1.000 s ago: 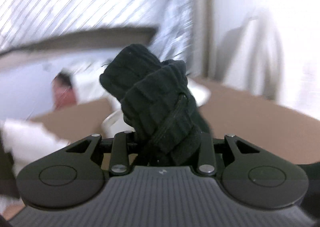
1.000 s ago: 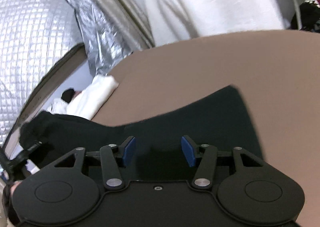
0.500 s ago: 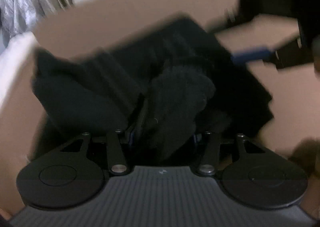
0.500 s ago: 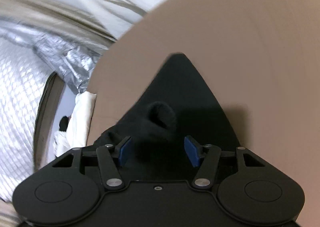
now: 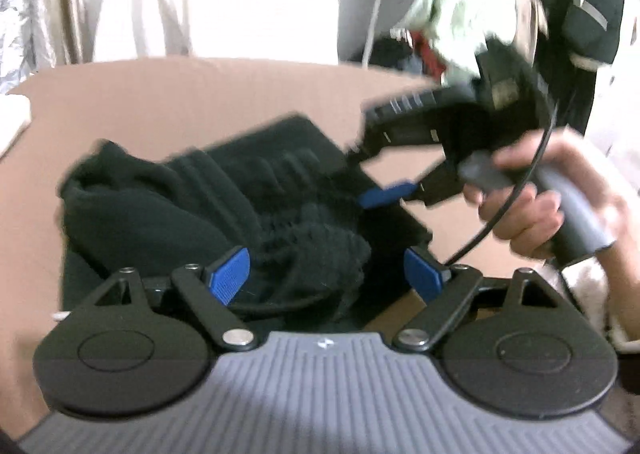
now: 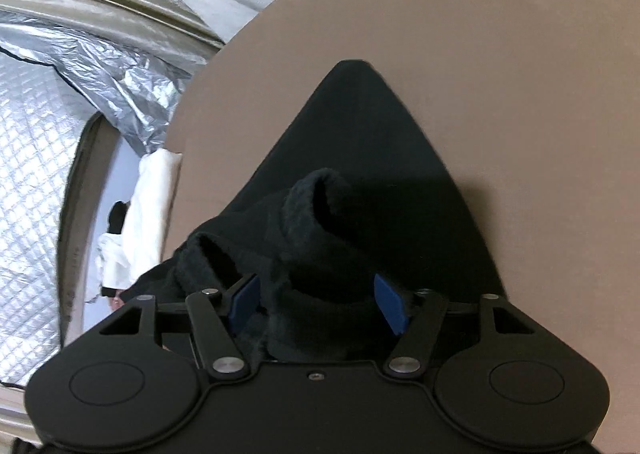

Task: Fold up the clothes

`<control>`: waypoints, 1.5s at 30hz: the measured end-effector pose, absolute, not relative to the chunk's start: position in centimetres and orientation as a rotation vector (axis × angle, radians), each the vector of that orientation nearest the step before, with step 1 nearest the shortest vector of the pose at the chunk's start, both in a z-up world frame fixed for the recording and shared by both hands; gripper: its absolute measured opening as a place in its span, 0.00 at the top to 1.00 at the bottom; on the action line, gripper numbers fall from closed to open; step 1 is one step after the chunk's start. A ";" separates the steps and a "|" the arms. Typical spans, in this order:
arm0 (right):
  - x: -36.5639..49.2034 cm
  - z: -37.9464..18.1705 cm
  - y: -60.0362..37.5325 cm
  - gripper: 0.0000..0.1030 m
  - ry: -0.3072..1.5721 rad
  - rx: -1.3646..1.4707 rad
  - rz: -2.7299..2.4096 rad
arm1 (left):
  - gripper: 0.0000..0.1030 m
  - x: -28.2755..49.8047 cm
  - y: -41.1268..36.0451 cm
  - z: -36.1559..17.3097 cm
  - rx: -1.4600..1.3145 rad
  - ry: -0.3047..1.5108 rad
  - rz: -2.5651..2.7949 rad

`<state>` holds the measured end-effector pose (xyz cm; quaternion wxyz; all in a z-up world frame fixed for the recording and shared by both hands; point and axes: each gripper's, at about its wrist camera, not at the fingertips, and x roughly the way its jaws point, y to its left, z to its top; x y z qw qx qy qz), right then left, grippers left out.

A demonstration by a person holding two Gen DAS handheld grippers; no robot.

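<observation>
Your left gripper (image 5: 326,274) has its jaws spread wide, blue pads (image 5: 230,273) well apart and clamping nothing. Your right gripper (image 6: 316,304) is likewise parted, pads (image 6: 390,308) clear on both sides. In the left wrist view your right hand (image 5: 552,201) wraps its handle, fingers curled around the grip.

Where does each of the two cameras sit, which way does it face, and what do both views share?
Left wrist: rides on the left tongs, looking across the brown table at the black garment; shows the open left tongs, the right tongs and the right hand.
Right wrist: rides on the right tongs, looking down over the garment toward the table edge; only its own open tongs show.
Shared: the garment and the table.
</observation>
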<state>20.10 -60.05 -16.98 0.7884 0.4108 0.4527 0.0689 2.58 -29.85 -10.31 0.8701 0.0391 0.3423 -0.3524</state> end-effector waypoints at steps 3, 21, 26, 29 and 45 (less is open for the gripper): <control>19.6 -14.8 -58.9 0.33 0.876 0.730 0.195 | 0.10 4.2 -26.5 -8.8 0.047 0.667 -0.656; 24.3 -11.9 -47.3 0.87 0.714 0.219 0.613 | 0.08 10.4 -17.8 -13.2 -0.185 0.890 -0.396; 19.8 -6.5 -51.0 0.91 0.533 0.231 0.334 | 0.08 10.4 -18.7 -13.4 -0.139 0.829 -0.436; 21.7 -9.4 -53.3 0.90 0.704 0.272 0.199 | 0.08 11.3 -21.7 -16.2 0.035 1.007 -0.426; 12.4 -13.9 -62.8 0.32 0.713 0.844 -0.006 | 0.05 12.7 -20.5 -18.5 -0.073 1.048 -0.403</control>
